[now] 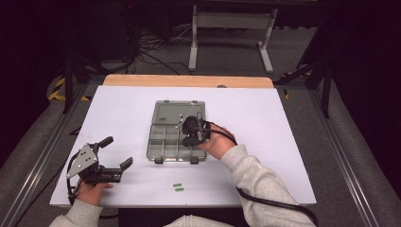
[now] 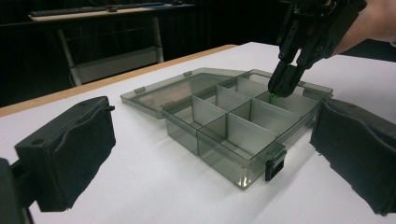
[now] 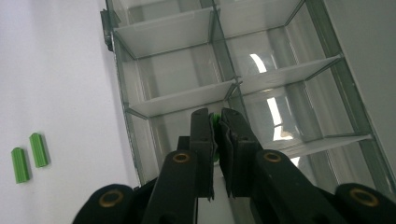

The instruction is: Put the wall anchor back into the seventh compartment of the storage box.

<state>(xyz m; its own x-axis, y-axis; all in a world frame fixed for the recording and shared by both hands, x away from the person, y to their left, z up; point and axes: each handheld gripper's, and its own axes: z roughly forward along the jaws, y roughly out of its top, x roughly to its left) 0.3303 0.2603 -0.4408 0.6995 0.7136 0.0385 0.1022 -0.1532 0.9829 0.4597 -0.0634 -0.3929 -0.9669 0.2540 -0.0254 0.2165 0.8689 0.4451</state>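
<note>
Two green pegs [image 1: 178, 187] wait on the tabletop [image 1: 265, 123] near you; your right tool [image 3: 216, 122], clamped on a third green peg [image 2: 273, 95], hangs over the open organizer box [image 1: 161, 146], apparently to drop it in. Your left tool [image 1: 119, 152] rests spread apart.

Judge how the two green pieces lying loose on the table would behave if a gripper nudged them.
The green pieces look small and light, so they would probably slide easily on the smooth white table. Their flat-sided, elongated form suggests skidding or spinning rather than rolling. They look like rigid plastic, unlikely to bend.
</note>
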